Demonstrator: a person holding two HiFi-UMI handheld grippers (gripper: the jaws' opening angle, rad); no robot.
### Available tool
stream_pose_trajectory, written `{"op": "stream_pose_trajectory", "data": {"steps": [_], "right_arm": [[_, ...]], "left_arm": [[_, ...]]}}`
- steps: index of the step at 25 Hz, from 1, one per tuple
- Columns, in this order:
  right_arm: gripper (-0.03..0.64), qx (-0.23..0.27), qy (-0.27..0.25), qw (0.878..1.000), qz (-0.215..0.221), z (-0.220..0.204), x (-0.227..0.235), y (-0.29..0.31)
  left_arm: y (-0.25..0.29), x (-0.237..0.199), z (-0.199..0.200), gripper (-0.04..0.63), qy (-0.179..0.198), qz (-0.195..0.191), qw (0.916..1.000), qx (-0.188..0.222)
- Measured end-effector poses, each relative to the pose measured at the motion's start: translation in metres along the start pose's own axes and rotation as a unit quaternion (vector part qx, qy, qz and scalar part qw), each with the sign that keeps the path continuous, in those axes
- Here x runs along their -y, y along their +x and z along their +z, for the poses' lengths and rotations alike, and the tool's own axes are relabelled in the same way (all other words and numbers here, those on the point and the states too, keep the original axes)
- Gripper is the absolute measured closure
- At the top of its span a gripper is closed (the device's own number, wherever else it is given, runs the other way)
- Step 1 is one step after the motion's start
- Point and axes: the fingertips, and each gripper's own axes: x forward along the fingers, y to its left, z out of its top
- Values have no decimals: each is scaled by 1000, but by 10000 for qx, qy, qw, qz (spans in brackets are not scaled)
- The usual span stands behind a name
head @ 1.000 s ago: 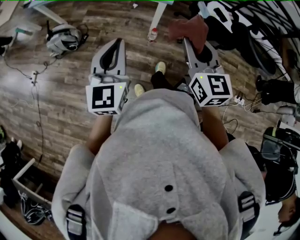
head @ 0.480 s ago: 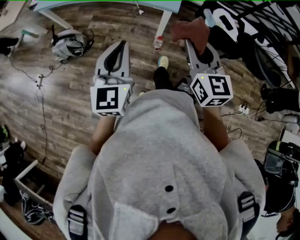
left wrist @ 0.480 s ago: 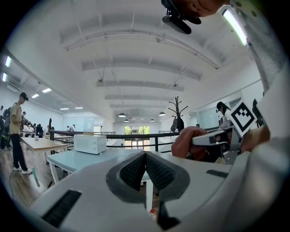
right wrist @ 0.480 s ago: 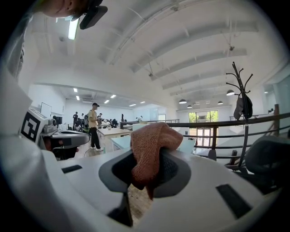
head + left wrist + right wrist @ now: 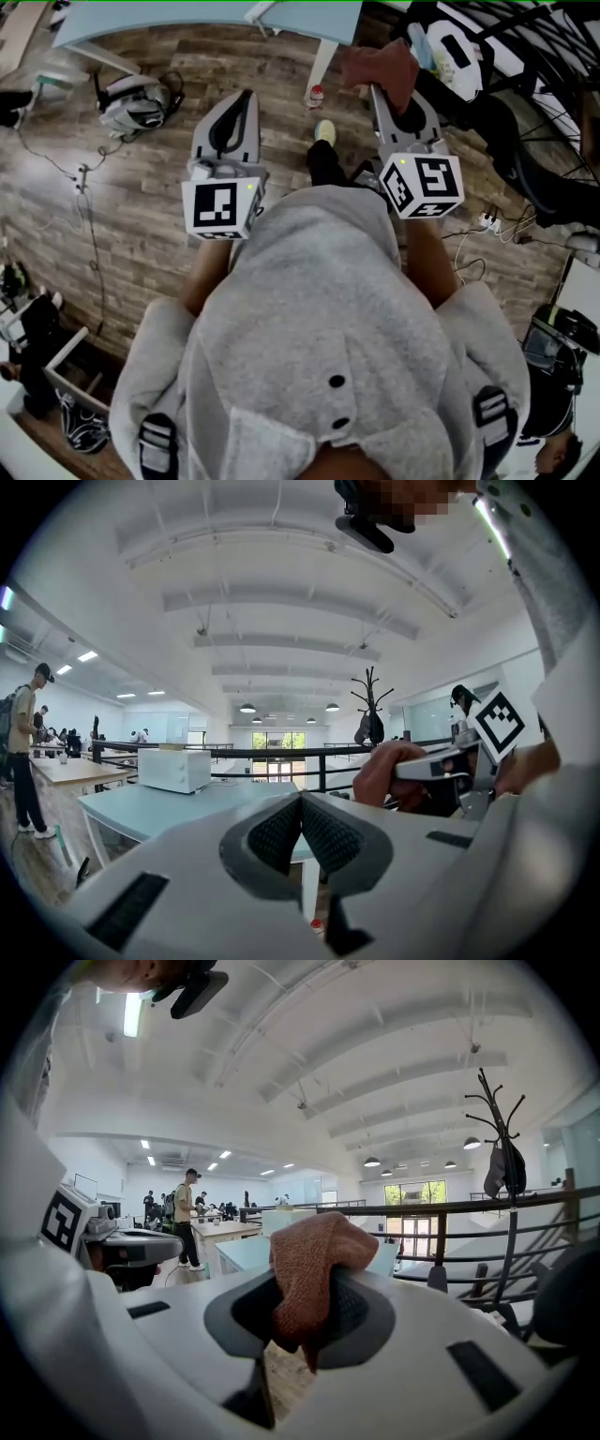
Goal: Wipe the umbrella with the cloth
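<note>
Cloth: the rust-coloured knit cloth [image 5: 314,1260] is bunched in the right tongs [image 5: 309,1312], a hump standing above the tips and a tail hanging below.
Right tongs: closed on a fold of the cloth, held out roughly level over the wooden floor [image 5: 141,187].
Left tongs: the left tongs [image 5: 301,803] are fully closed, ribbed pads touching, with nothing between them.
Umbrella: I cannot pick it out for certain. A black and white shape [image 5: 455,42] with thin spokes, ahead and to the right of the right tongs, may be it.
Desk: a pale blue desk [image 5: 159,808] stands ahead of the left tongs, and neither pair touches it.
How the cloth handles: probably soft, light and limp. A grip on the bunched middle should leave enough loose cloth to wipe with.
How the umbrella handles: likely light, with thin ribs and yielding fabric. The free left tongs would best steady it by the shaft or handle.
</note>
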Motion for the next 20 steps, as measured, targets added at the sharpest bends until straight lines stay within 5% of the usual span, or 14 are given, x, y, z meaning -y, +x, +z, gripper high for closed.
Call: {"op": "stream_pose_trajectory", "data": {"steps": [20], "right_arm": [[535,-272,48,9994,185,30,139,143]], "left_arm": [[199,-18,17,580,201,86,9984,-522]]}}
